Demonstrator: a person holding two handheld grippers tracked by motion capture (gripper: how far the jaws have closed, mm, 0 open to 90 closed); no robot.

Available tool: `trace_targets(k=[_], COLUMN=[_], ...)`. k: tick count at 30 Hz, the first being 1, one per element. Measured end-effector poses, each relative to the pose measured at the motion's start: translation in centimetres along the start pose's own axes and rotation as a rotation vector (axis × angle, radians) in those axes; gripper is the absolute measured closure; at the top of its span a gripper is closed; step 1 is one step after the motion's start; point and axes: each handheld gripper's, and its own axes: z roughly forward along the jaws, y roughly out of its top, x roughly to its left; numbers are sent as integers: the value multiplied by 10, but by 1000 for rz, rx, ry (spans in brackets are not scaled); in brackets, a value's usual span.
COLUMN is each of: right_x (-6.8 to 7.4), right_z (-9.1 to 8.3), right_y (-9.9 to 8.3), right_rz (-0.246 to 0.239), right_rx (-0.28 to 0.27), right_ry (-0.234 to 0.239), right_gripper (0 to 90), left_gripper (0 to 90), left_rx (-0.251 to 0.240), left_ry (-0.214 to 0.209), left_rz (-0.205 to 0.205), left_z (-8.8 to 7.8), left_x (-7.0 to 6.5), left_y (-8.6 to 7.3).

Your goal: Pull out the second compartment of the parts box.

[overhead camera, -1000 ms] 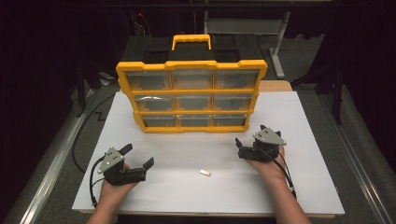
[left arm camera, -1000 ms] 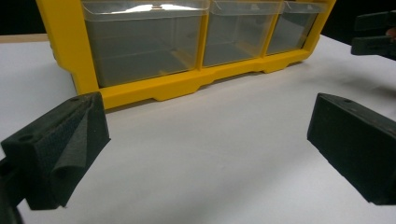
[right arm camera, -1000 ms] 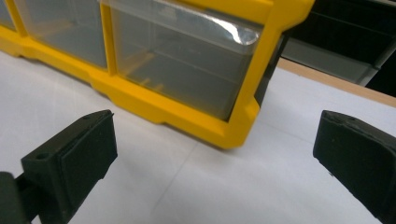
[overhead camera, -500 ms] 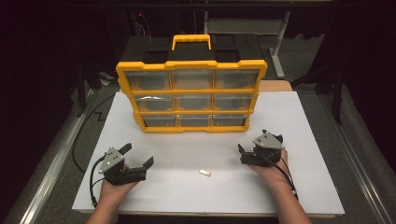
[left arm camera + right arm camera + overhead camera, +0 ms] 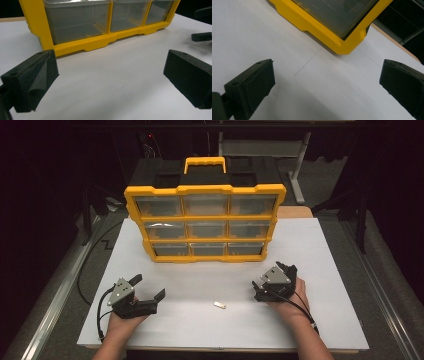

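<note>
A yellow organizer case point(image 5: 205, 222) with clear drawers and a yellow handle stands upright at the back middle of the white tabletop point(image 5: 320, 250). A small white piece point(image 5: 219, 305) lies on the table between the hands. My left gripper point(image 5: 148, 287) rests near the front left, open and holding nothing. In the left gripper view it point(image 5: 110, 67) faces the case's bottom drawer row point(image 5: 82, 46). My right gripper point(image 5: 271, 276) sits at the front right, also open and holding nothing. In the right gripper view it point(image 5: 327, 75) looks at the case's lower corner point(image 5: 312, 22).
A black cable point(image 5: 100, 307) trails from the left gripper. A grey metal rail point(image 5: 55, 295) runs along the table's left side. Dark floor and a table leg point(image 5: 300, 165) lie behind the case. The other gripper's jaws point(image 5: 201, 36) appear at the right edge of the left gripper view.
The right gripper has drifted slightly toward the near edge of the table. The left gripper has hardly moved.
</note>
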Motion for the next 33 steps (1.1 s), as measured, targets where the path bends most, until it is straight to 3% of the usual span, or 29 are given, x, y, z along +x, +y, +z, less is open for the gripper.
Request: trace_targets(k=[7,8,14,18,24,28,33], right_x=[5,7,10,13,17,21,26], right_z=[0,-1,-4,-7,-9,-10,-11], right_y=[2,2,5,8,9,12,13], right_rz=[-75,-107,-172,-257,-308,-394,-449], right_rx=[22,30,33,41,39,43,49], right_ry=[-16,-27,-42,-73,-81,-108,-133], right_gripper=[5,5,5,5,7,7,7], left_gripper=[10,10,10,10,10,10,11], left_rx=[1,-1,0,-8,-7,-9,-13], left_ry=[1,4,9,4,0,-4,-3], left_rz=[3,4,-7,-1,2,5,9], left_z=[0,0,0,-1,0,0,-1], left_x=[0,0,2,1,1,1,0], left_y=[0,0,0,0,0,1,1])
